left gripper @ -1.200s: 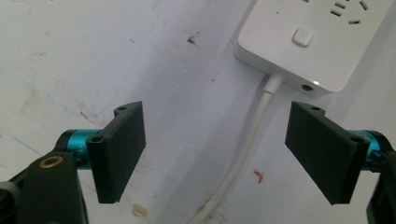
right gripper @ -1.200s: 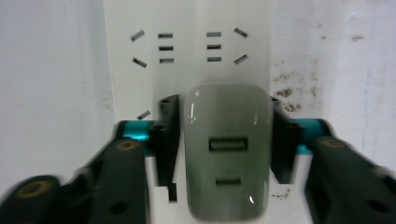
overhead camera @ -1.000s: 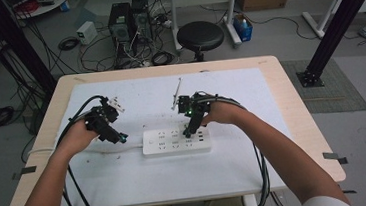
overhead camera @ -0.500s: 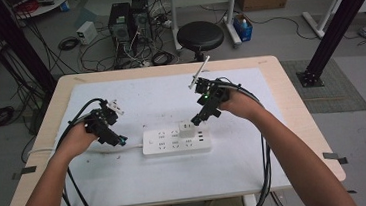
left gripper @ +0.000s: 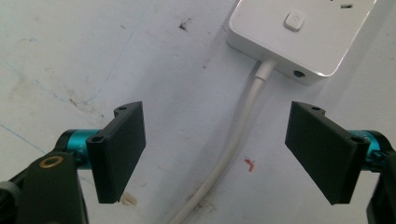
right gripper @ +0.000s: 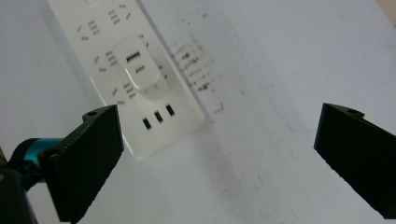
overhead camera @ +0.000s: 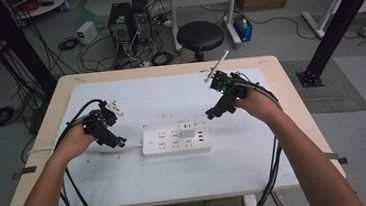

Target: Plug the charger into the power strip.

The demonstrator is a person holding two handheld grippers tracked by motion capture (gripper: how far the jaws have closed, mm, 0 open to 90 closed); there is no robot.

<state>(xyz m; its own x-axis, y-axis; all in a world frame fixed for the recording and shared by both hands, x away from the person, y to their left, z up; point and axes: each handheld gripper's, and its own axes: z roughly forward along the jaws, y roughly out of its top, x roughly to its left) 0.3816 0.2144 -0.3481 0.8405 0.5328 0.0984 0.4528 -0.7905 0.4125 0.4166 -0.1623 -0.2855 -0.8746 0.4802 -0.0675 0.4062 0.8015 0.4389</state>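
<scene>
Moved: right gripper (overhead camera: 211, 114) lifted off the power strip (overhead camera: 176, 140), jaws just opened, empty.
Strip: charger (overhead camera: 187, 130) plugged in.
Left gripper (overhead camera: 116, 140): spread, astride cord (left gripper: 233, 144).

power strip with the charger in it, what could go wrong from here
1. The left gripper straddles the white cable with its jaws open and not clamped, so the power strip might slide if nudged.
2. The right gripper, jaws just opened and empty, hangs beside the charger; a careless pass could knock it crooked.
3. Trailing gripper cables could snag the table edge.
</scene>
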